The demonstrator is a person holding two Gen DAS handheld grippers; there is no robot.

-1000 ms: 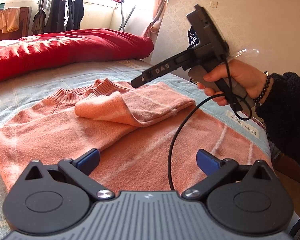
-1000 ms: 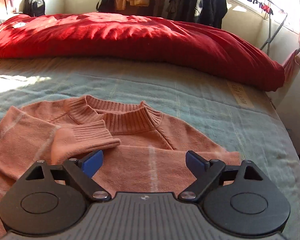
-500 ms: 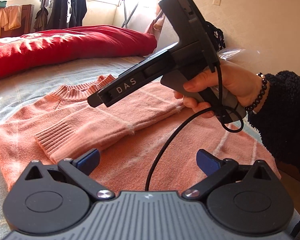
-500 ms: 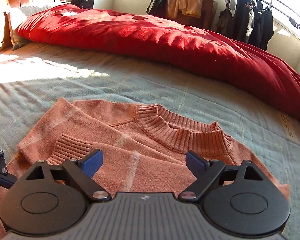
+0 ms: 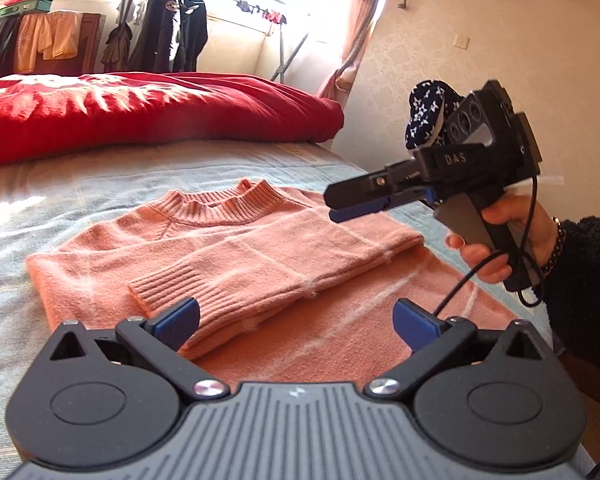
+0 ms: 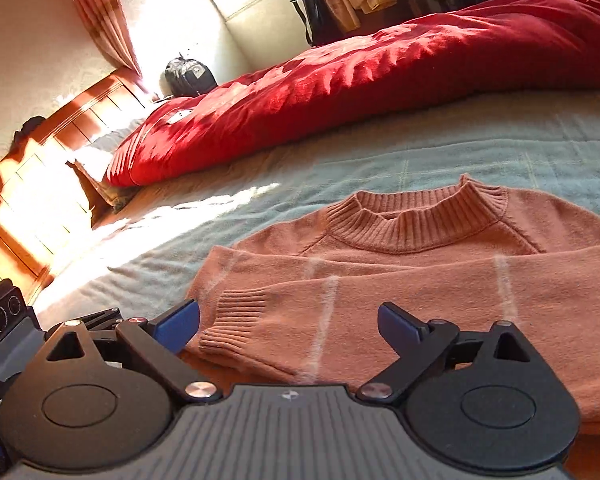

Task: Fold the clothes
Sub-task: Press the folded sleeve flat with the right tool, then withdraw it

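**Desk:** What's the step here?

**Photographer:** Sleeves. A salmon-pink sweater lies flat on the bed, collar toward twelve o'clock. One sleeve is already laid across the chest, its ribbed cuff pointing to nine o'clock. I'd judge the fold about a third done; the other sleeve looks still to come.

**Desk:** And the tools?

**Photographer:** The left gripper hangs above the hem at six o'clock, jaws wide apart, holding nothing. The right gripper has just been opening its jaws; they stand spread with no cloth pinched between them. From the left camera it sits at three o'clock, off the sweater's edge, in a hand with a dark sleeve.

**Desk:** Next move?

**Photographer:** Probably a pinch on the sweater's left side, near nine o'clock, then a carry across without dragging the laid sleeve askew. Knit like this slumps, so a low, slow lift suits it.

**Desk:** Changed since a second ago?

**Photographer:** Then the sleeve was bunched and half-draped near the collar with the right gripper over it. Now it lies straight and the gripper has backed away to the right.
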